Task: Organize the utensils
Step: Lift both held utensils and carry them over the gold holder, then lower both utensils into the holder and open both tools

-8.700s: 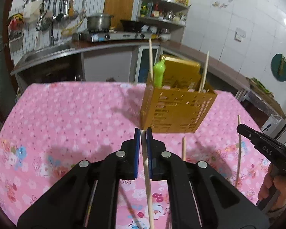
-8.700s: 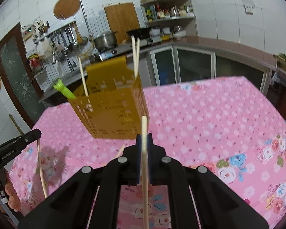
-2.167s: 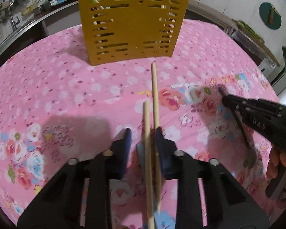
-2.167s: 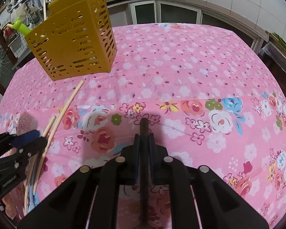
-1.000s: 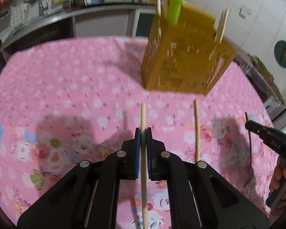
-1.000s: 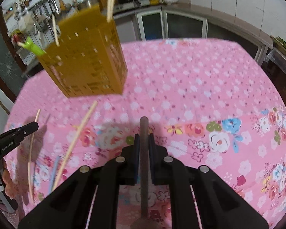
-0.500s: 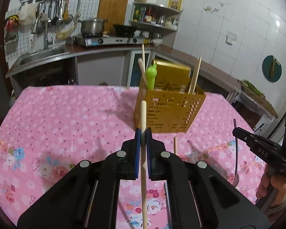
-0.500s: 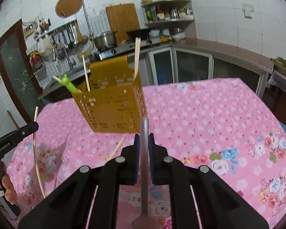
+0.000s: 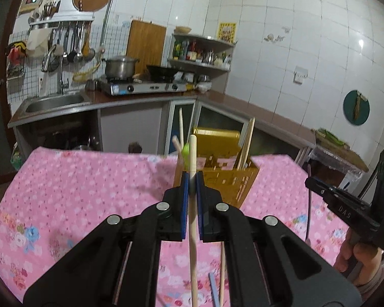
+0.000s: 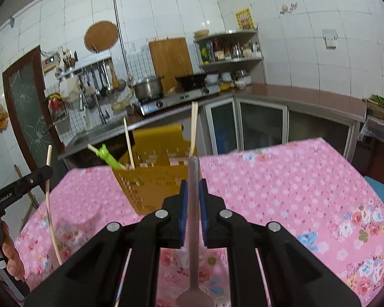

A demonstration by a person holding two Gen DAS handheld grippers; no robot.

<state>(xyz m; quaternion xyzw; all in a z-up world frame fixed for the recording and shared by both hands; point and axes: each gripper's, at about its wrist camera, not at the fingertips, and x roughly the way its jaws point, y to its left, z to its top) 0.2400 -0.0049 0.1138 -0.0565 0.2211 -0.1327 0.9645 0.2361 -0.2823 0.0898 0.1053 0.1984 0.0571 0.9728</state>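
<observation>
A yellow slotted utensil holder (image 9: pixel 225 171) stands on the pink floral table (image 9: pixel 76 179), with several chopsticks and a green-handled utensil (image 10: pixel 107 157) sticking out of it. My left gripper (image 9: pixel 190 179) is shut on a wooden chopstick (image 9: pixel 192 220), held upright in front of the holder. My right gripper (image 10: pixel 193 186) is shut on a grey metal spoon (image 10: pixel 193 230), handle up, bowl near the camera, also in front of the holder (image 10: pixel 156 179). Each gripper shows in the other's view: the right one (image 9: pixel 309 179), the left one (image 10: pixel 48 172).
One more chopstick (image 9: pixel 222 271) and a blue stick (image 9: pixel 213 289) lie on the cloth below my left gripper. Behind the table run a kitchen counter with a sink (image 9: pixel 53 101), a stove with a pot (image 9: pixel 120 66) and glass-door cabinets.
Both grippers have risen and tilted up since a second ago, so the views are more level. The holder now sits lower and closer behind both held utensils.
</observation>
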